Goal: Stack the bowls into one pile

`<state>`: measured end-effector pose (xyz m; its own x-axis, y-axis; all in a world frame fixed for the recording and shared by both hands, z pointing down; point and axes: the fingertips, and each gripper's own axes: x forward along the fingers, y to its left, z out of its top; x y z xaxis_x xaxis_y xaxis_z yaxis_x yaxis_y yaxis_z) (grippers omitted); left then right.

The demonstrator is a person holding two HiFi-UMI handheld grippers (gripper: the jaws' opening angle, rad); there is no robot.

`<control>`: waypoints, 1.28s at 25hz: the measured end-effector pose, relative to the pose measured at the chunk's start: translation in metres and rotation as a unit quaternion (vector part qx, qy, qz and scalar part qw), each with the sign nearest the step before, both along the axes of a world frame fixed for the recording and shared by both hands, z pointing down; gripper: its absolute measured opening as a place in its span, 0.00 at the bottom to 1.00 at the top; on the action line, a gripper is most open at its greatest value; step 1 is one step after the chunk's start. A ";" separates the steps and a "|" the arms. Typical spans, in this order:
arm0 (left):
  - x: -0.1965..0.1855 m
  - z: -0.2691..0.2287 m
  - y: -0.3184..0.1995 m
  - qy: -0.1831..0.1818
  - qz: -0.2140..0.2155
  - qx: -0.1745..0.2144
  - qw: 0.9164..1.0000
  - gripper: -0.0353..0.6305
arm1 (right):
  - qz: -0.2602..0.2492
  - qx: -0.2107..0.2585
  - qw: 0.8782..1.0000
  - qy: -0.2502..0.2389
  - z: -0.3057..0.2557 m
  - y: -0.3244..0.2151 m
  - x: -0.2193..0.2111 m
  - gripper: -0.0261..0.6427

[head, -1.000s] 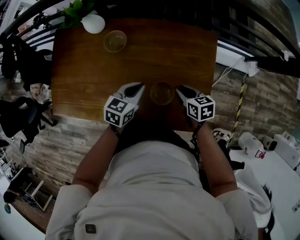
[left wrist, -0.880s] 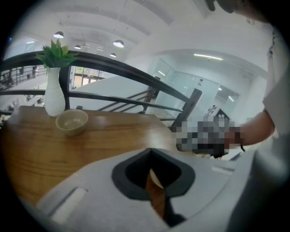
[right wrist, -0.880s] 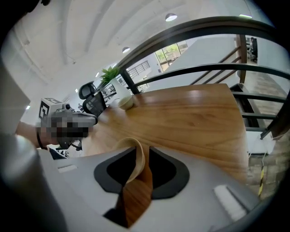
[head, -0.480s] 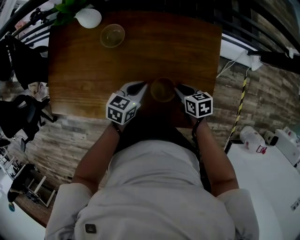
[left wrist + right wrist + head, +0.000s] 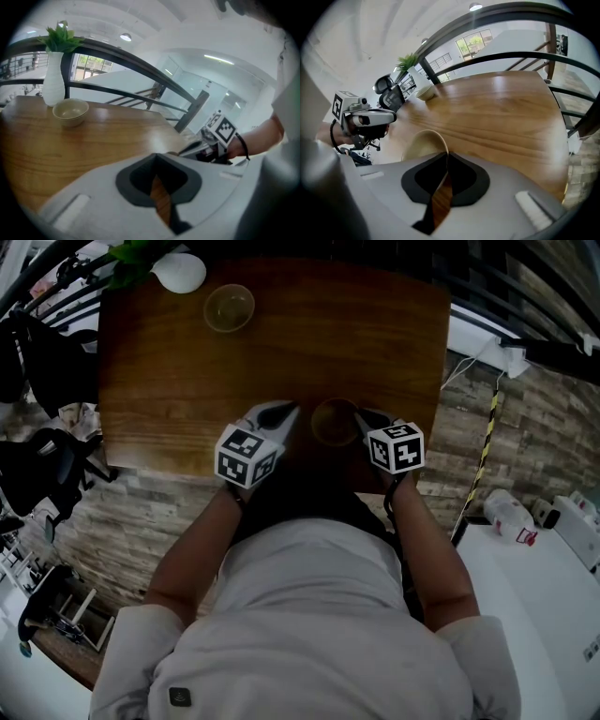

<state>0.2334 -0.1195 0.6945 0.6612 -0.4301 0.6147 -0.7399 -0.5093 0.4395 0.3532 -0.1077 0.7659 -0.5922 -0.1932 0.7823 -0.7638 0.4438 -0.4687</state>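
Observation:
A tan bowl [image 5: 333, 421] sits near the front edge of the wooden table [image 5: 375, 343]. My right gripper [image 5: 360, 418] is at its right rim. In the right gripper view its jaws [image 5: 446, 161] have just been closing, and the thin rim of this bowl [image 5: 423, 143] runs between them, pinched. My left gripper [image 5: 288, 412] hovers just left of the bowl, apart from it, its jaws [image 5: 157, 171] drawn to a narrow slit with nothing in them. A second tan bowl [image 5: 229, 307] [image 5: 70, 111] stands at the far left of the table.
A white vase [image 5: 181, 273] [image 5: 53, 79] with a green plant stands at the far left corner, just behind the second bowl. Dark railings run behind the table. The table's front edge lies right under both grippers.
The right gripper moved in on the near bowl's right rim and its jaws closed on it. Both grippers sank a little. The left gripper stayed beside the bowl.

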 end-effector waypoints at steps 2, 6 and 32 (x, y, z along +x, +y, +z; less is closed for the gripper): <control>-0.003 -0.002 0.001 -0.001 -0.001 0.001 1.000 0.06 | -0.002 0.005 1.000 0.001 -0.003 -0.001 -0.001 0.07; -0.005 -0.008 0.002 0.000 -0.005 0.005 1.000 0.06 | -0.003 0.012 1.000 -0.002 -0.012 -0.003 -0.002 0.07; 0.004 -0.193 0.020 0.019 -0.051 0.173 0.983 0.06 | 0.008 0.201 0.977 -0.068 -0.236 -0.018 0.007 0.07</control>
<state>0.2373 -0.0992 0.5020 0.6233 -0.6745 0.3956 -0.7814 -0.5565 0.2824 0.3602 -0.1257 0.5301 -0.6805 -0.4786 0.5549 -0.7143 0.6023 -0.3565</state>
